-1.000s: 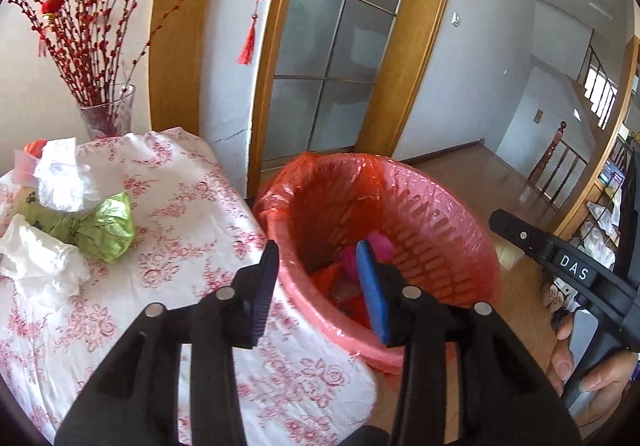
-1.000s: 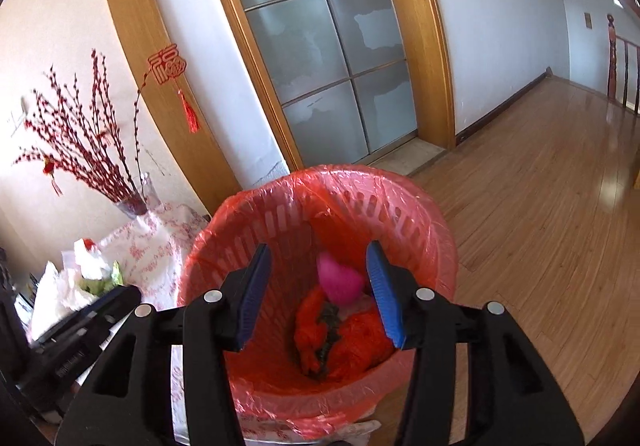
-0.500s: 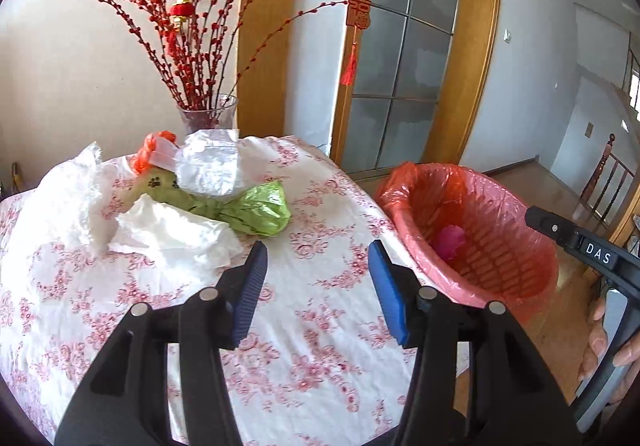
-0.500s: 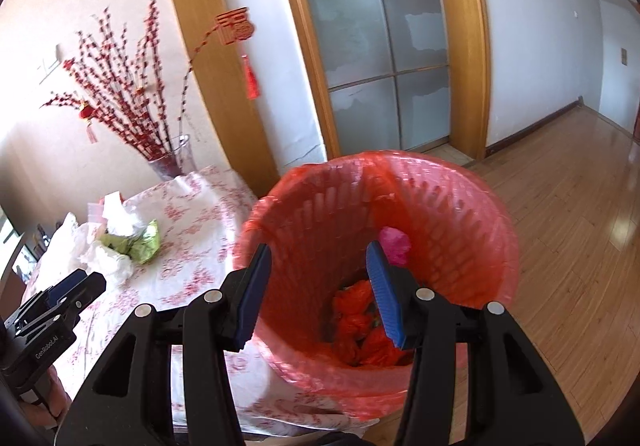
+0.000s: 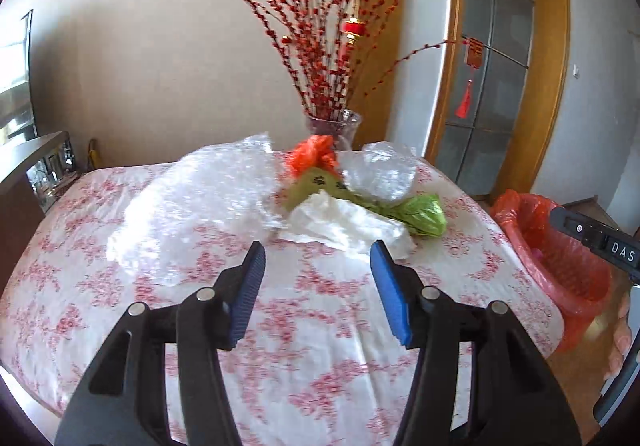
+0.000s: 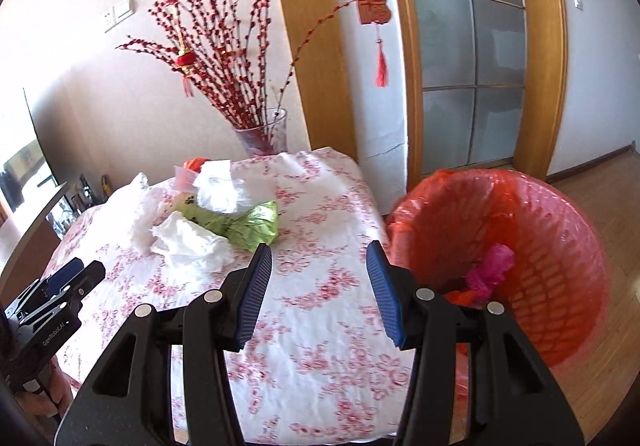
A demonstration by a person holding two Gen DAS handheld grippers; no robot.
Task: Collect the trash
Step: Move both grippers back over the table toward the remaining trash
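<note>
Trash lies heaped at the far side of the table: a big clear plastic sheet (image 5: 200, 201), a crumpled white tissue (image 5: 344, 226), a green bag (image 5: 424, 213), an orange bag (image 5: 314, 153) and a small clear bag (image 5: 380, 173). My left gripper (image 5: 318, 278) hovers over the cloth in front of the tissue, its jaws opening with nothing between them. My right gripper (image 6: 320, 278) stands open and empty between the green bag (image 6: 256, 224) and the red-lined pink bin (image 6: 532, 246), which holds pink and orange trash (image 6: 490, 270).
The table wears a white cloth with red flowers (image 5: 320, 346). A glass vase of red branches (image 5: 332, 125) stands at the table's far edge. The bin (image 5: 560, 254) stands on the wooden floor off the table's right side, with a glass door (image 6: 468, 65) behind it.
Both grippers swung left, away from the bin and toward the table with the trash pile. The left gripper's jaws have spread wider. The right gripper's gap is unchanged.
</note>
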